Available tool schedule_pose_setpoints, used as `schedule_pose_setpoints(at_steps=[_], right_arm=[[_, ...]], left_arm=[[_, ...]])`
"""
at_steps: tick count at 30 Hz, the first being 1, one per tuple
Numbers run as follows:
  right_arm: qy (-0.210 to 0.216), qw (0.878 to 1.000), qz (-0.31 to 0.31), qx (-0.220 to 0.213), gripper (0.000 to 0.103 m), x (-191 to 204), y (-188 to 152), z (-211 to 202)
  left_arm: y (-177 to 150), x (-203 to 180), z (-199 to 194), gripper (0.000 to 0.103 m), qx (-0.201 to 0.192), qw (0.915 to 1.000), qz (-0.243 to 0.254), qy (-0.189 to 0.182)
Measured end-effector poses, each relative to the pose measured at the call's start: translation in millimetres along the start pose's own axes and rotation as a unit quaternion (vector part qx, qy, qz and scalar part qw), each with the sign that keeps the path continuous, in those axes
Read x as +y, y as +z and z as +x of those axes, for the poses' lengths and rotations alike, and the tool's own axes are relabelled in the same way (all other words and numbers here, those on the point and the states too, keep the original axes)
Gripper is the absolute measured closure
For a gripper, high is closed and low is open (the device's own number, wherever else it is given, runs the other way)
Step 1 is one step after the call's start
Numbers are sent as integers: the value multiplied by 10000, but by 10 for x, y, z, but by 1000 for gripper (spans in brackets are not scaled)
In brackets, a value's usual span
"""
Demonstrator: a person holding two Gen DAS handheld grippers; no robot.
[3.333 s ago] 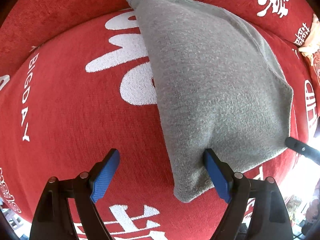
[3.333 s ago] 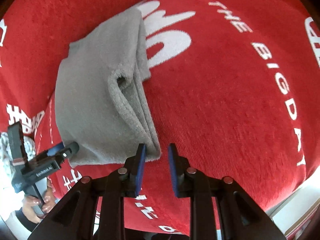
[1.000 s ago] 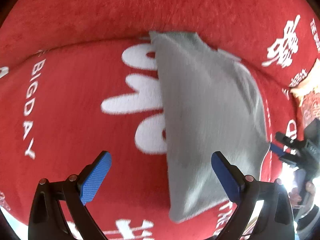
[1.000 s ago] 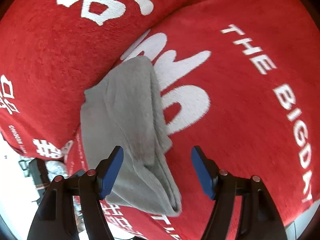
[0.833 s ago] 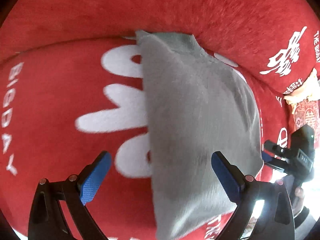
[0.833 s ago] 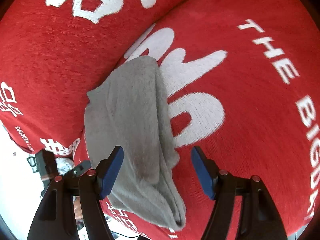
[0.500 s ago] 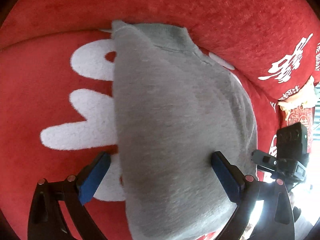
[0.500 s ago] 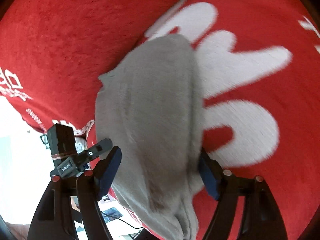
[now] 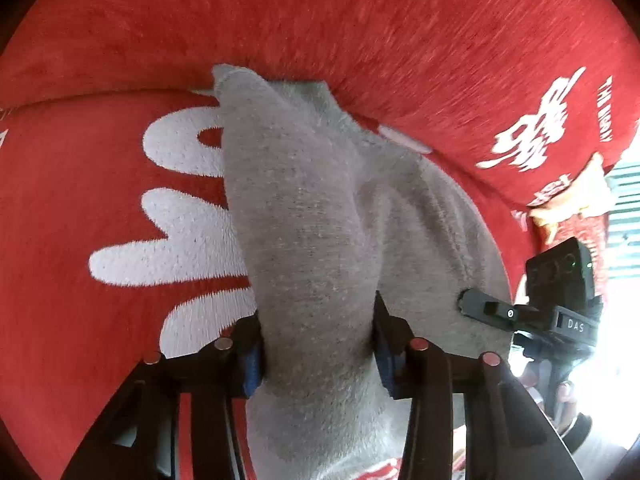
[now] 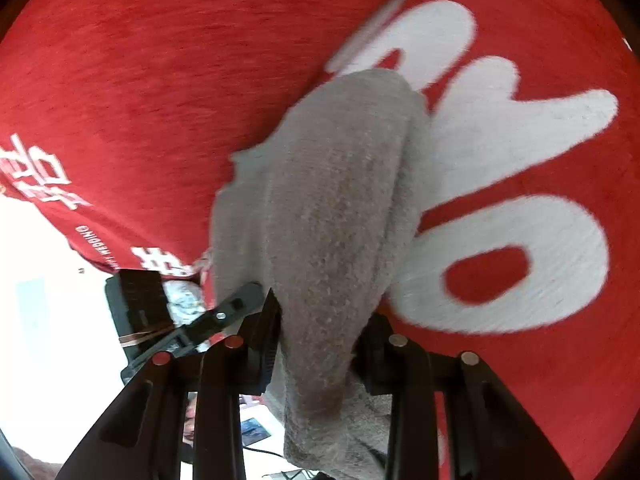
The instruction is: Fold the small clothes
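Observation:
A folded grey knit garment (image 9: 320, 216) lies on a red cushion with white lettering. My left gripper (image 9: 318, 344) is shut on the near edge of the garment, and the cloth bunches into a ridge between its blue pads. My right gripper (image 10: 320, 340) is shut on the same garment (image 10: 332, 208) at its other near corner. The right gripper also shows at the right of the left wrist view (image 9: 492, 312), and the left gripper shows at the left of the right wrist view (image 10: 224, 316). The garment's near end hangs over the cushion's front edge.
The red sofa seat (image 9: 80, 200) carries large white letters, and the red backrest (image 9: 360, 32) rises right behind the garment. A patterned cushion (image 9: 568, 204) sits at the far right. A bright floor lies beyond the front edge (image 10: 36, 320).
Both grippers were open a second ago. They moved forward over the garment's near edge and closed on it, bunching the cloth.

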State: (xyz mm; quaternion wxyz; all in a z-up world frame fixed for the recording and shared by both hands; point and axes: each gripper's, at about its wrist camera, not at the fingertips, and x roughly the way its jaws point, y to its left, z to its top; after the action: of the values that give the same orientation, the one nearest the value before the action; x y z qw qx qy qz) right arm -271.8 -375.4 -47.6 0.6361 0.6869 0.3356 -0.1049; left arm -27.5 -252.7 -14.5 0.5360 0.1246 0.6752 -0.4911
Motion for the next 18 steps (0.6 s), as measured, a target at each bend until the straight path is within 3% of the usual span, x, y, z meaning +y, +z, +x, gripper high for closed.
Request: schedule_pose_setpoints(at_steps=[7,14,18], right_arm=[[411,9990,-72,-170,68,425,-385,-62],[519,9984,-219,-39,68,806,-970,331],[626,9978,-120,192,69,892,-1225,787]], left_arm=[[-222,112,-563,59,-160,9995,136,-214],[-713,690,-1379,59,-281,9989,339,180],[-961,1147,-1586,59,-225,9984,220,467]])
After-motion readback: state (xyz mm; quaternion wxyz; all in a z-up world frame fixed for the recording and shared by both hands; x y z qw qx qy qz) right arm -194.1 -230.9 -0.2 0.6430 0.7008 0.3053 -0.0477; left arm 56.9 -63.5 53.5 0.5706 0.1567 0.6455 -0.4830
